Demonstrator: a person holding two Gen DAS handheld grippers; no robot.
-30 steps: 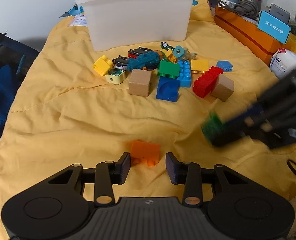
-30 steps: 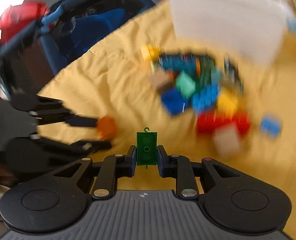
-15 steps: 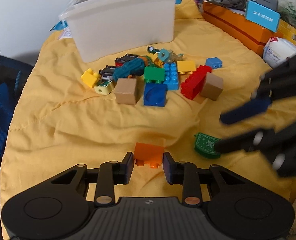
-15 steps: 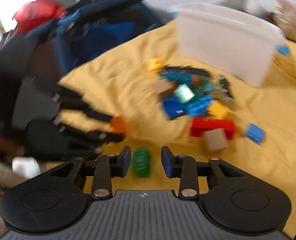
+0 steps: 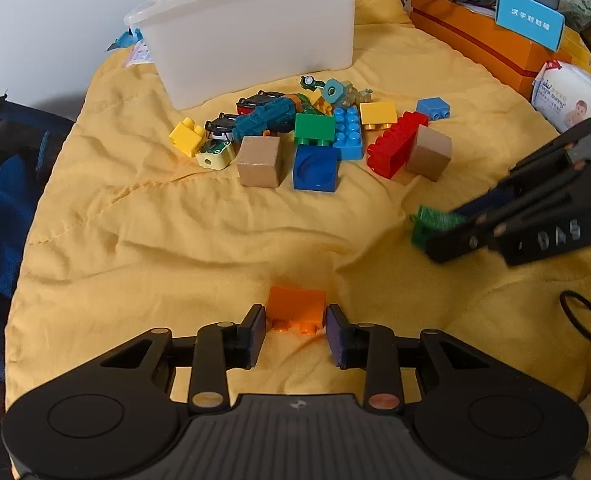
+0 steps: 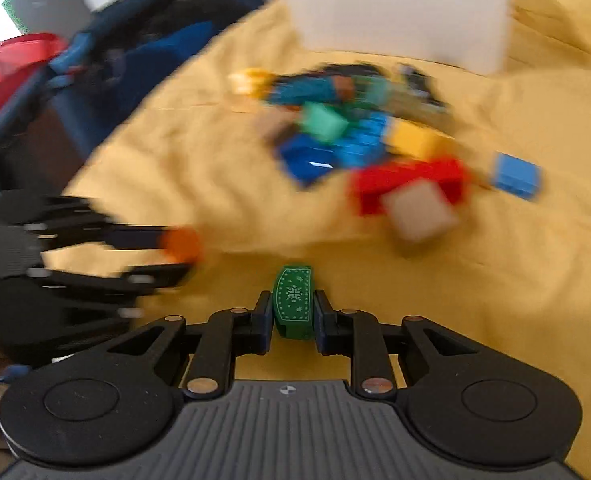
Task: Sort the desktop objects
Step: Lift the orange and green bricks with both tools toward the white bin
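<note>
An orange brick [image 5: 295, 304] sits on the yellow cloth between the pads of my left gripper [image 5: 295, 314], which touch its two sides. To the right, my right gripper [image 5: 441, 230] has a green patterned piece [image 5: 427, 220] at its tips. In the right wrist view its jaws are closing, and the pads meet the sides of the green piece [image 6: 293, 296]. That blurred view shows the left gripper [image 6: 179, 254] with the orange brick [image 6: 181, 244] at the left. A pile of toy bricks [image 5: 315, 132] lies in front of a white plastic bin [image 5: 255, 32].
The yellow cloth [image 5: 155, 240] covers the table. Orange boxes [image 5: 487, 40] and a wipes pack [image 5: 571, 96] line the right side. A dark blue bag [image 5: 3, 184] lies off the left edge. A black cord [image 5: 587, 320] loops at the right.
The left gripper's pads came in against the orange brick. The right gripper set the green piece on the cloth, opened, then closed on it again with the piece turned flat side up.
</note>
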